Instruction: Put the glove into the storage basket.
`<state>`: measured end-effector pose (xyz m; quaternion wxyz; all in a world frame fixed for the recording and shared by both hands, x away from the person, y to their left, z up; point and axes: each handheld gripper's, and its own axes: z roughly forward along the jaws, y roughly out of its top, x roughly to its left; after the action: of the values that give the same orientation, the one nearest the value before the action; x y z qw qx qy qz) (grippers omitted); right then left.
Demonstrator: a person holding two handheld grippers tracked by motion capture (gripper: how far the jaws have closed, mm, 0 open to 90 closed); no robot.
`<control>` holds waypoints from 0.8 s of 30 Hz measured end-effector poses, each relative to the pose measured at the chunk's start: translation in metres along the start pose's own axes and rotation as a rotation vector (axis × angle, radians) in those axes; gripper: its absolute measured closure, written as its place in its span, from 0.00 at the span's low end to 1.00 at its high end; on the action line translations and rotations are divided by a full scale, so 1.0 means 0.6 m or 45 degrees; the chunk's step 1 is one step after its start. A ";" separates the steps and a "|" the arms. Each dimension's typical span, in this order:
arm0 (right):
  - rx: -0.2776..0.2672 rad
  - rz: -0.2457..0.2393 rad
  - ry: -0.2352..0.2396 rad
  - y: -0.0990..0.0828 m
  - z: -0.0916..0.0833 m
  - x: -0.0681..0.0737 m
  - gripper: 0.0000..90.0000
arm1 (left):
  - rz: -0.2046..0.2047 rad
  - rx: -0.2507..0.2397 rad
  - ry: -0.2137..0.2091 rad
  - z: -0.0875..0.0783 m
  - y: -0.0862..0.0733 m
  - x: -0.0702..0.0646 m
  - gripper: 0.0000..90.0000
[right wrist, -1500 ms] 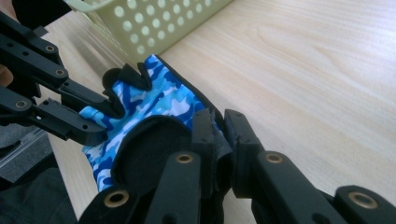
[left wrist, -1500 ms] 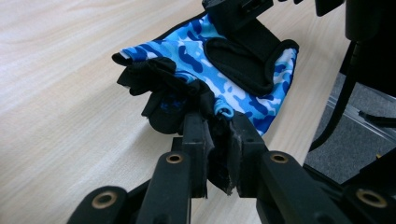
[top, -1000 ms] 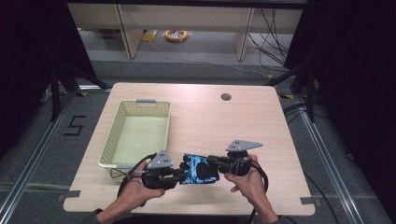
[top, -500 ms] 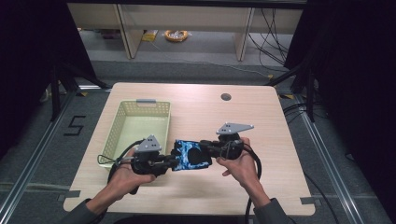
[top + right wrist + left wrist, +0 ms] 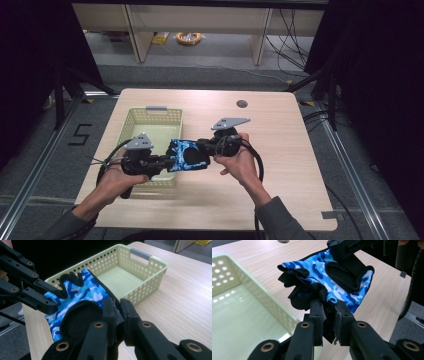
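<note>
A blue camouflage glove [image 5: 187, 155] with black padding hangs stretched between my two grippers, above the front right corner of the pale green basket [image 5: 150, 114]. My left gripper [image 5: 167, 161] is shut on the glove's black finger end [image 5: 299, 293], its jaws [image 5: 329, 308] pinching the fabric beside a small blue loop. My right gripper [image 5: 206, 147] is shut on the cuff edge [image 5: 82, 295]; its jaws [image 5: 116, 307] clamp the black rim. The left gripper view has the basket's wall [image 5: 269, 305] just left of the glove. The right gripper view has the basket [image 5: 140, 280] behind the glove, with nothing inside.
The basket stands on the left half of the wooden table [image 5: 280, 165], grey handle at its far end. A round dark hole [image 5: 242, 104] sits near the table's far edge. Black cables [image 5: 257, 165] trail from both grippers. Shelf legs stand beyond the table.
Both hands have risen and moved left and away from the table's front edge, carrying the glove from the bare tabletop to the basket's front right corner. Both grips stay the same.
</note>
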<state>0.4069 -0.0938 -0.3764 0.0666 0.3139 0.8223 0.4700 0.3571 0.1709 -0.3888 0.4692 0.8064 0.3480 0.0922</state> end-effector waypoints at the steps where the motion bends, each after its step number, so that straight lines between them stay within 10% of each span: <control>1: -0.007 -0.010 -0.008 0.002 0.005 0.000 0.93 | -0.006 0.003 -0.013 -0.003 -0.002 0.007 0.87; 24: 0.054 -0.017 0.031 0.046 0.132 0.032 0.93 | -0.103 0.047 0.107 -0.059 -0.045 0.096 0.87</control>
<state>0.4362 -0.0146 -0.3938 0.0530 0.3041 0.8349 0.4557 0.3701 0.2414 -0.4017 0.4426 0.7956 0.4014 0.1005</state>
